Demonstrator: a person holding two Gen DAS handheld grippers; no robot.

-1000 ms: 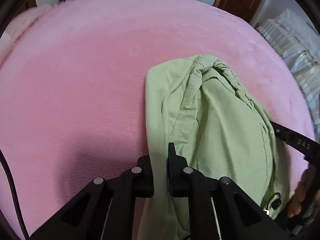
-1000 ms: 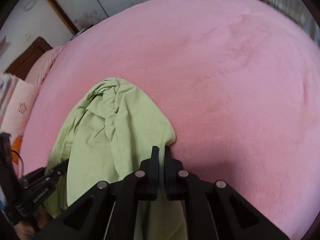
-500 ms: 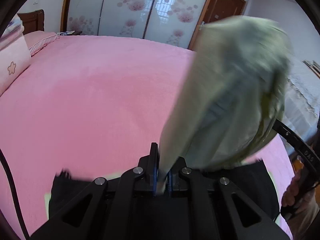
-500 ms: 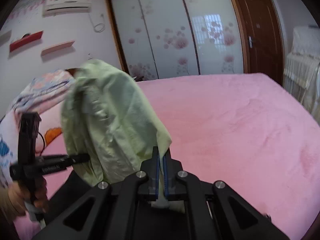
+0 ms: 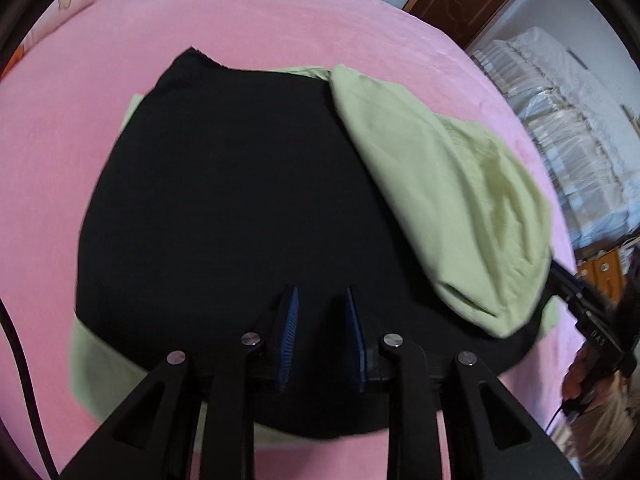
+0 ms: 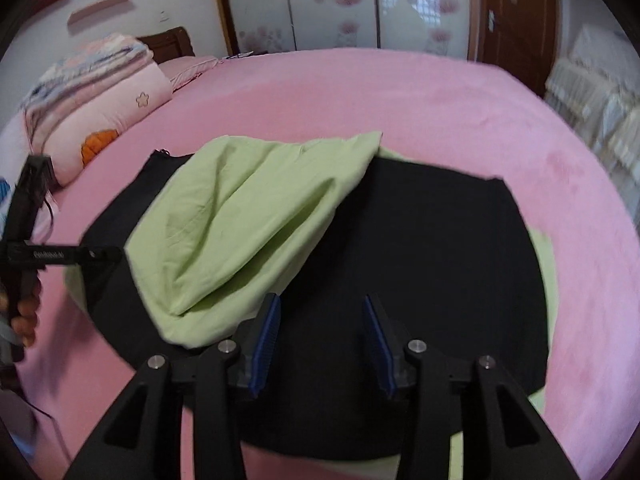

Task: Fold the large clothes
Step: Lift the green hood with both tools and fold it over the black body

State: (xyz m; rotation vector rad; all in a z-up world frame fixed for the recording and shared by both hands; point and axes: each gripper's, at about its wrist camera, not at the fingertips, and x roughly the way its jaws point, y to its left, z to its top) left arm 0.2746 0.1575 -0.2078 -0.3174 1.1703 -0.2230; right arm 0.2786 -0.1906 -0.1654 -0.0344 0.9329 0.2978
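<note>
While both pairs of jaws are opening with nothing between them, the left gripper (image 5: 322, 336) and the right gripper (image 6: 320, 344) hover over one black folded garment (image 5: 224, 208). One bunched light-green cloth garment (image 6: 248, 224) lies on it. Both rest on the pink plush bed cover (image 6: 400, 96). One folded quilt (image 6: 92, 92) sits near flowered wardrobe doors (image 6: 332, 4).

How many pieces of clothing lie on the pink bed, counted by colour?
Light green cloth garment lying bunched on top: 1
Black cloth garment spread flat: 1
Light green cloth showing under the black one's edges: 1
Total: 3
</note>
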